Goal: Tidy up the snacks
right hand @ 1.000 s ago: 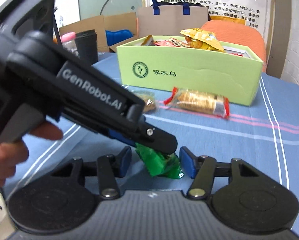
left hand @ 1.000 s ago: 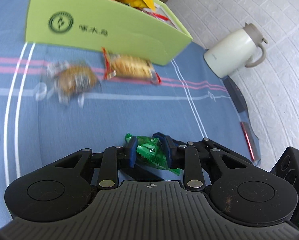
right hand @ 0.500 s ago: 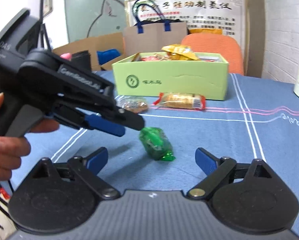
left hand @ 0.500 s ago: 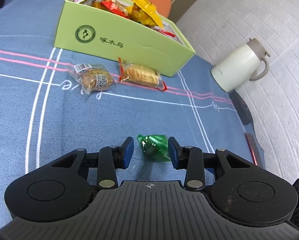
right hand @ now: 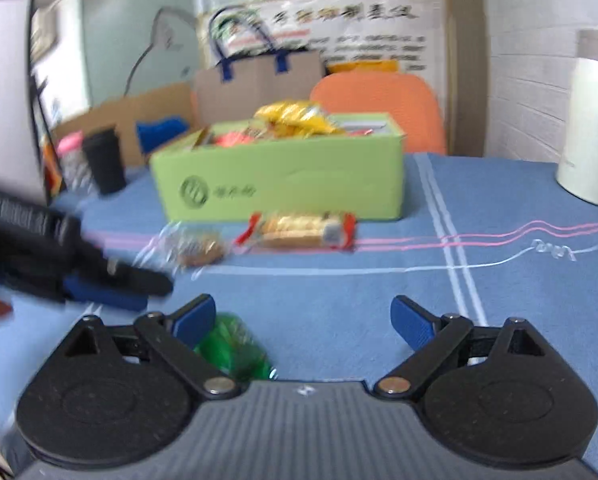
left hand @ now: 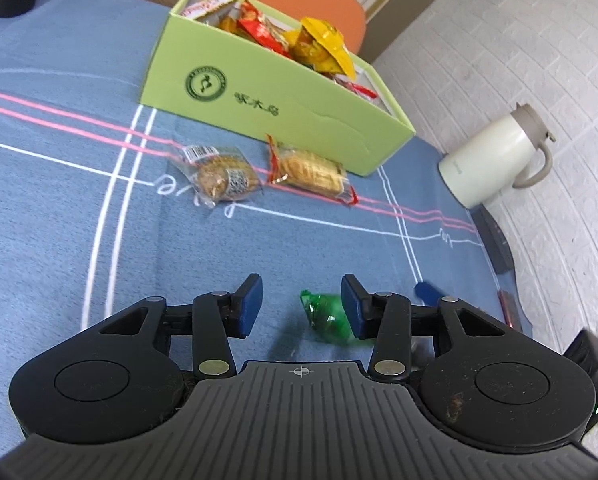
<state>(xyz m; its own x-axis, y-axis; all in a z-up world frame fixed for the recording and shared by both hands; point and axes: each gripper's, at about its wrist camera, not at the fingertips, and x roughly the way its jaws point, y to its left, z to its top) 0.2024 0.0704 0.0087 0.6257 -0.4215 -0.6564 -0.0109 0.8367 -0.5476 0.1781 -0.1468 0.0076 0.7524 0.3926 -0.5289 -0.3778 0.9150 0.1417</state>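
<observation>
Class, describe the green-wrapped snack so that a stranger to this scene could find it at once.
Start at the light green box of snacks on the blue tablecloth. Two clear-wrapped biscuits lie just before it; nearer the camera, alone on the cloth, lies the green-wrapped snack, beside one finger of the open left hand-held gripper. It is the only shiny green wrapper outside the box.
</observation>
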